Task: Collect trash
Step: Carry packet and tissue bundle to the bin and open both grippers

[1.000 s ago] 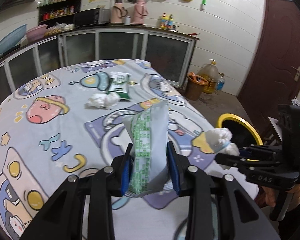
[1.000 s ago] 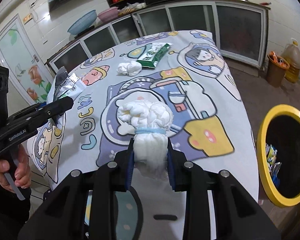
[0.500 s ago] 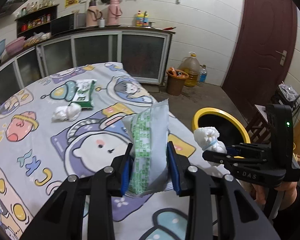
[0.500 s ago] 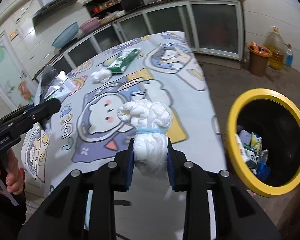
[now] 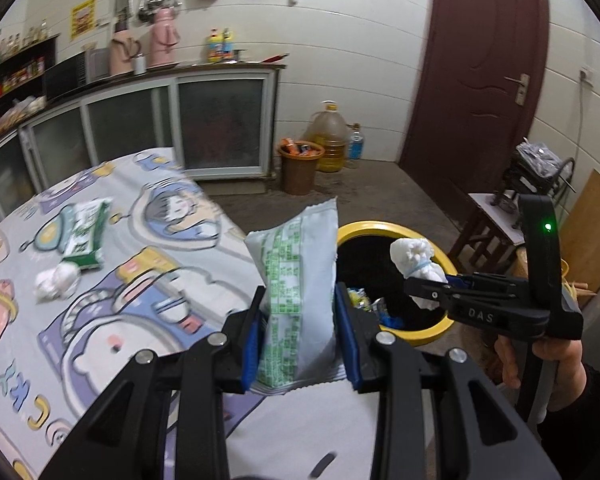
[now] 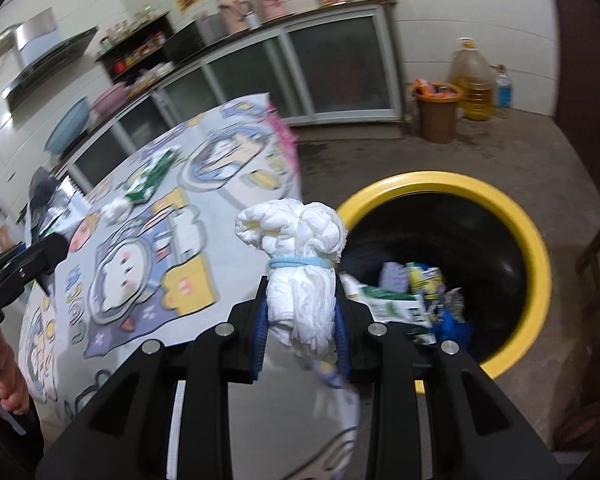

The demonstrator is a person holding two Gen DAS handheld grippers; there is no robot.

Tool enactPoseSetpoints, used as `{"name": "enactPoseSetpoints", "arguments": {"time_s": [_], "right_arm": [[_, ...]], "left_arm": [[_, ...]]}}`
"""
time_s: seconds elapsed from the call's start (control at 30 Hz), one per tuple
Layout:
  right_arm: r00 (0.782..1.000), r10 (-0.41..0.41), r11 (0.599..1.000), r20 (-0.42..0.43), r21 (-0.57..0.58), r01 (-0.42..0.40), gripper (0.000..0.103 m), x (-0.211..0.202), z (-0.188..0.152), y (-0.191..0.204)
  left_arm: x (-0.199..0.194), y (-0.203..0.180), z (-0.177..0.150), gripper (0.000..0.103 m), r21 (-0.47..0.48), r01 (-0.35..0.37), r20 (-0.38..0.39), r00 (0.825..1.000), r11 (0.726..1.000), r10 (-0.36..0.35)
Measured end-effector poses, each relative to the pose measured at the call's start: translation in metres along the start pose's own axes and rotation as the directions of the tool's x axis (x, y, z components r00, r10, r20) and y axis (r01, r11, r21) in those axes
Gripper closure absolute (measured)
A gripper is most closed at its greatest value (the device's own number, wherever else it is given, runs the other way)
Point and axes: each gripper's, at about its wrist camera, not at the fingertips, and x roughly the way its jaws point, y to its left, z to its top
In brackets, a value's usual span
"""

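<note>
A white-tiled kitchen fills the background, with a dark red door [image 5: 476, 60] at the upper right of the left wrist view and glass-fronted cabinets [image 5: 220, 124] along the wall at centre left. The surface [image 5: 112, 280], under a cartoon-print cloth, takes up the left half of both views. On the floor just beside its edge stands a yellow-rimmed bin [image 6: 536, 264], at the right of the right wrist view, with wrappers lying inside. A brown bucket [image 6: 436, 116] and an oil jug [image 6: 474, 80] stand by the far wall. On the cloth at mid left lie a green packet [image 5: 86, 236] and, just beside it, a crumpled tissue [image 5: 56, 286]. The left claw [image 5: 300, 340] is clamped on an upright snack wrapper [image 5: 300, 288]. The right claw [image 6: 300, 328] grips a tied white wad [image 6: 300, 268] near the bin's rim.
</note>
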Motion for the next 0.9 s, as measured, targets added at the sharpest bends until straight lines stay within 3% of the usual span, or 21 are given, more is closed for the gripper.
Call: {"name": "enactPoseSetpoints", "arguments": {"time_s": [0.27,0.37,0.7,0.77,0.8,0.83,0.9], "right_arm": [[0.990,-0.136,0.988,0.022,0.072,0.134,0.075,0.002,0.009,-0.049],[0.988,-0.152,0.983,0.002,0.101,0.151,0.075,0.010,0.010,-0.061],[0.967,-0.252,0.957,-0.042,0.139,0.256,0.075,0.025,0.014,-0.086],[0.961,-0.272,0.950,-0.042,0.148,0.276,0.073,0.025,0.016,-0.089],[0.958,-0.285,0.946,-0.046,0.150,0.288,0.065,0.025,0.017,-0.091],[0.953,-0.300,0.941,-0.043,0.154,0.303,0.057,0.024,0.018,-0.093],[0.945,-0.324,0.932,-0.049,0.156,0.327,0.055,0.022,0.018,-0.097]], "left_arm": [[0.042,-0.037,0.024,0.072,0.066,0.074,-0.001,0.997,0.995,-0.074],[0.068,-0.047,0.029,0.072,0.088,0.075,-0.014,0.997,0.993,-0.074],[0.146,-0.059,0.040,0.070,0.055,0.085,-0.121,0.990,0.995,-0.078],[0.154,-0.059,0.044,0.063,0.037,0.100,-0.124,0.988,0.994,-0.095],[0.155,-0.059,0.044,0.051,0.038,0.103,-0.121,0.988,0.994,-0.098],[0.157,-0.061,0.046,0.033,0.043,0.100,-0.112,0.989,0.994,-0.095],[0.158,-0.062,0.048,0.017,0.051,0.081,-0.095,0.993,0.995,-0.076]]}}
